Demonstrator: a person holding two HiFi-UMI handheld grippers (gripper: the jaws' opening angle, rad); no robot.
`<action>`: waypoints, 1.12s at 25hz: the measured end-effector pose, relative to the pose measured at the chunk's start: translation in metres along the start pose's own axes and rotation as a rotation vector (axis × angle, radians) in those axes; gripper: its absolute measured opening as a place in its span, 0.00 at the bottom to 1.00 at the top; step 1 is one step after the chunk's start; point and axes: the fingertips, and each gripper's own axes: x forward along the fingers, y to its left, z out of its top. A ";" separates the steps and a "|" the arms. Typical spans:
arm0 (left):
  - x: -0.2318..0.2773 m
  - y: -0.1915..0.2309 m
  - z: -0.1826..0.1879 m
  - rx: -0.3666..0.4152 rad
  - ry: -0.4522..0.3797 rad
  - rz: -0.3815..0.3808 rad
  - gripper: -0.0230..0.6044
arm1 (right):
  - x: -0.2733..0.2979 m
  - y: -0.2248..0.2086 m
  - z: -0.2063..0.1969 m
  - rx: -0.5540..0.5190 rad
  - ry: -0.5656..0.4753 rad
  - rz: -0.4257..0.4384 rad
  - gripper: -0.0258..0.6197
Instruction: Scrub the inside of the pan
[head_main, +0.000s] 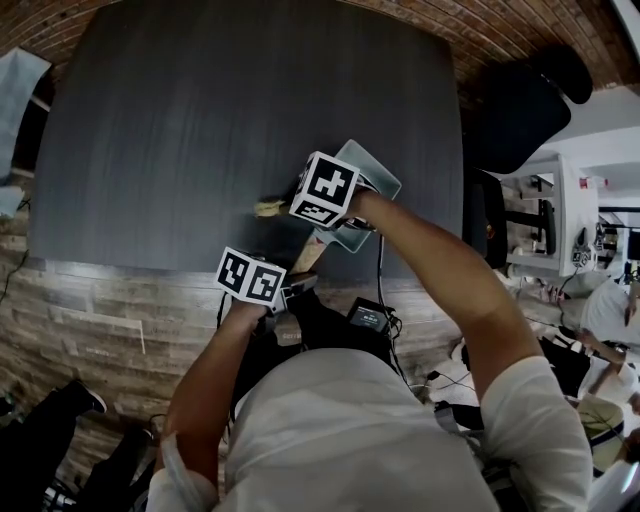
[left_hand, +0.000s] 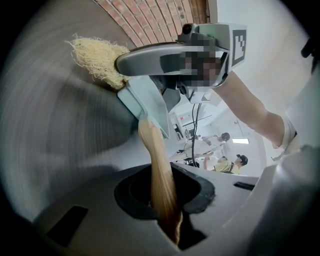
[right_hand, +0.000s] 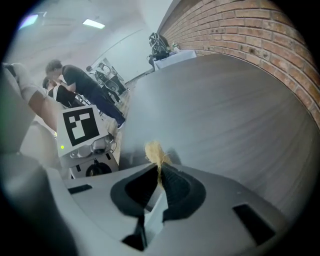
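The pan (head_main: 378, 178) is a small, pale, square-cornered one. It sits near the front edge of the dark bench (head_main: 200, 120), tipped so that its hollow faces the person. It looks thin-walled and light, stiff enough to take hard rubbing, and likely to skid or swing on the smooth bench unless it is braced.

Its wooden handle (left_hand: 159, 170) is the natural place to take hold. It is long, dry-looking and less slippery than the glazed body. The left hand-held gripper (left_hand: 162, 197) is already clamped on it, jaws drawn in against the wood well back from the pan. A grip that far out gives leverage but may let the pan twist under sideways pressure.

The right hand-held gripper (right_hand: 159, 182) has its jaws pinched together on a tuft of the straw-coloured fibre scrubber (right_hand: 156, 151). The scrubber is soft, springy and very light, and only a small bite of it is held, so it could pull free under a heavy stroke. From the left gripper view it appears to lie just past the pan's rim, over the bench, not inside the hollow, though I cannot tell for certain.
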 end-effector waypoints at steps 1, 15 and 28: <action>0.000 0.000 0.000 -0.001 -0.001 0.000 0.15 | 0.001 0.005 0.002 -0.006 -0.005 0.012 0.09; 0.007 -0.002 0.003 -0.042 -0.075 0.012 0.15 | 0.003 0.042 -0.021 -0.062 0.008 -0.003 0.09; 0.016 -0.006 0.011 -0.088 -0.169 0.023 0.15 | 0.009 0.021 -0.007 -0.380 0.078 -0.259 0.09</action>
